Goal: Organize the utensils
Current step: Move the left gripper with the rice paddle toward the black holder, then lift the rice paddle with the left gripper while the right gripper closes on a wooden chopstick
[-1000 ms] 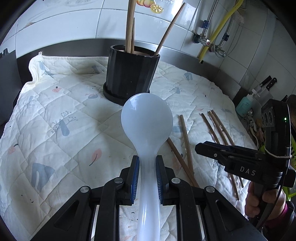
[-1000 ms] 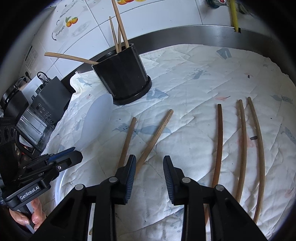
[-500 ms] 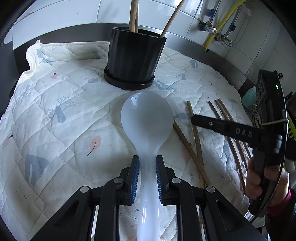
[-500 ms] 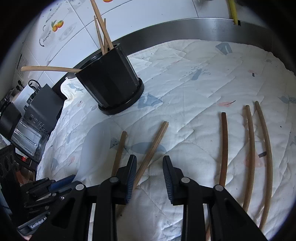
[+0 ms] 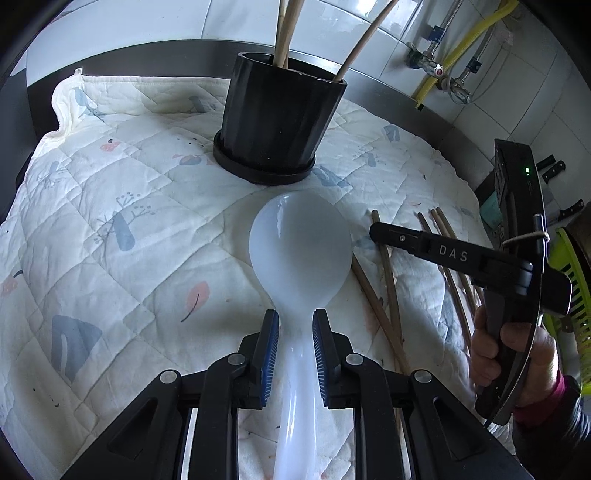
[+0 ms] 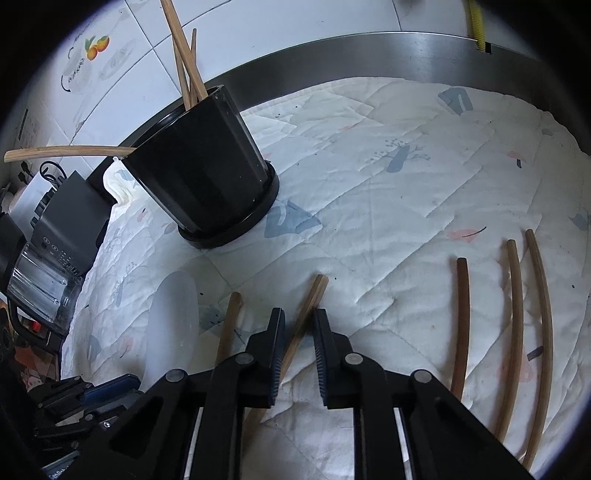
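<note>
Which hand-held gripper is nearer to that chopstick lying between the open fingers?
The right hand-held gripper: its open fingers straddle the chopstick on the quilt. The left hand-held gripper, gripping the white spoon, sits farther to the left.

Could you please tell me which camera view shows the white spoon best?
The left wrist view: the white spoon fills the centre, its handle clamped in the left gripper. The right wrist view shows only its bowl edge-on at lower left, partly hidden.

1. A pot (image 5: 277,122) is standing on the quilt (image 5: 110,229), with sticks (image 5: 286,29) leaning in it.
2. Five chopsticks (image 6: 513,314) are lying on the quilt, right of the spoon (image 5: 299,251).
</note>
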A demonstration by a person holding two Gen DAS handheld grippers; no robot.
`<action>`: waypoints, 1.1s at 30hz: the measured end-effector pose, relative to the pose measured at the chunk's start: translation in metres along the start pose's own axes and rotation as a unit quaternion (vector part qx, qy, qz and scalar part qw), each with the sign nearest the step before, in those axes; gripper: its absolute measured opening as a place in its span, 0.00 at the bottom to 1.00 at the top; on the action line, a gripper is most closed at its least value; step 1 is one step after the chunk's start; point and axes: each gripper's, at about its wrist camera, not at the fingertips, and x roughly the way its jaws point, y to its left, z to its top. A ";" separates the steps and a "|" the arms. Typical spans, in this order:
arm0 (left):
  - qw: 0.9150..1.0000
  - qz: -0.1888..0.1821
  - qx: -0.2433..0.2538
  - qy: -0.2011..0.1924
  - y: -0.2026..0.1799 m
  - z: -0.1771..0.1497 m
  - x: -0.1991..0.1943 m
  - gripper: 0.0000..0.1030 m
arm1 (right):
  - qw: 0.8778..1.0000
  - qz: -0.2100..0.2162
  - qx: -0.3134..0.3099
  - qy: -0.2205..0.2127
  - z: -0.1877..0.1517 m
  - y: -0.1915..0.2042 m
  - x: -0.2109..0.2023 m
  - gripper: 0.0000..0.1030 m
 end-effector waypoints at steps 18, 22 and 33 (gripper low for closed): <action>1.000 0.021 0.013 -0.004 0.018 0.050 0.015 0.40 | 1.000 -0.004 0.008 0.015 0.008 0.001 0.005 0.16; 1.000 0.009 0.008 0.006 0.022 0.054 0.023 0.40 | 1.000 -0.012 -0.009 0.014 0.006 0.005 0.004 0.16; 0.999 0.014 0.029 0.014 0.012 0.057 0.043 0.24 | 1.000 -0.002 0.001 0.010 -0.007 -0.004 -0.007 0.17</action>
